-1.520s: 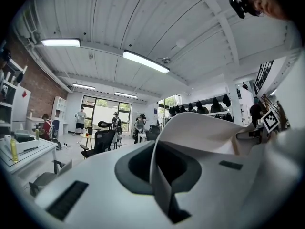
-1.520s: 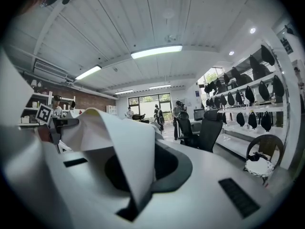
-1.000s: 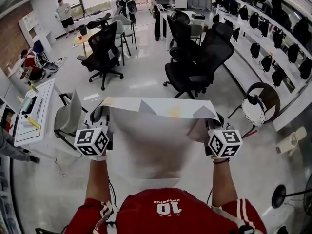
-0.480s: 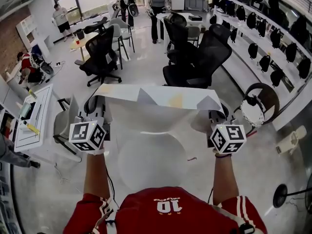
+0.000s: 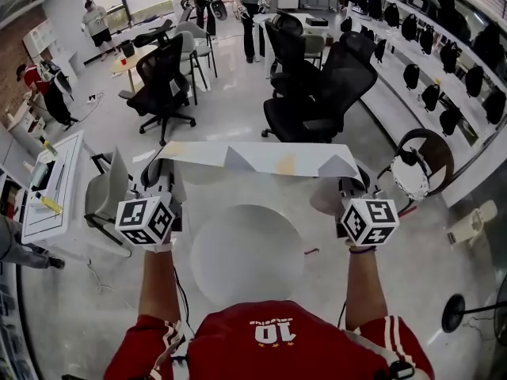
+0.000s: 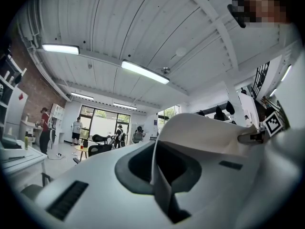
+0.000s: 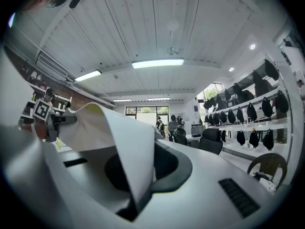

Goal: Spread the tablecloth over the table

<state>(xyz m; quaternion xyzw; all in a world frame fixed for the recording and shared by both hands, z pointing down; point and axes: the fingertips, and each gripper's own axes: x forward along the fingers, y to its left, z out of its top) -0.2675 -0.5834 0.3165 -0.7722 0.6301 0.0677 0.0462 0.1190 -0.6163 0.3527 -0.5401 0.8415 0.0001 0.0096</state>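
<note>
The white tablecloth (image 5: 253, 158) is stretched in the air between both grippers, and from above it shows as a narrow folded strip. My left gripper (image 5: 162, 187) is shut on its left corner and my right gripper (image 5: 348, 190) on its right corner. The round white table (image 5: 247, 253) stands below and nearer to me, uncovered. In the left gripper view the cloth (image 6: 205, 132) rises from the shut left gripper (image 6: 167, 209). The right gripper view shows the cloth (image 7: 128, 151) pinched in the right gripper (image 7: 138, 204).
Black office chairs (image 5: 317, 93) stand beyond the cloth, with another (image 5: 162, 81) at the back left. A grey chair (image 5: 107, 196) and a white desk (image 5: 51, 188) are at the left. A round fan (image 5: 416, 172) and shelves of black gear (image 5: 428, 62) line the right. People stand at the back.
Both grippers have risen slightly with the cloth. The cloth that billowed over the table has swung clear, and the round tabletop now shows.
</note>
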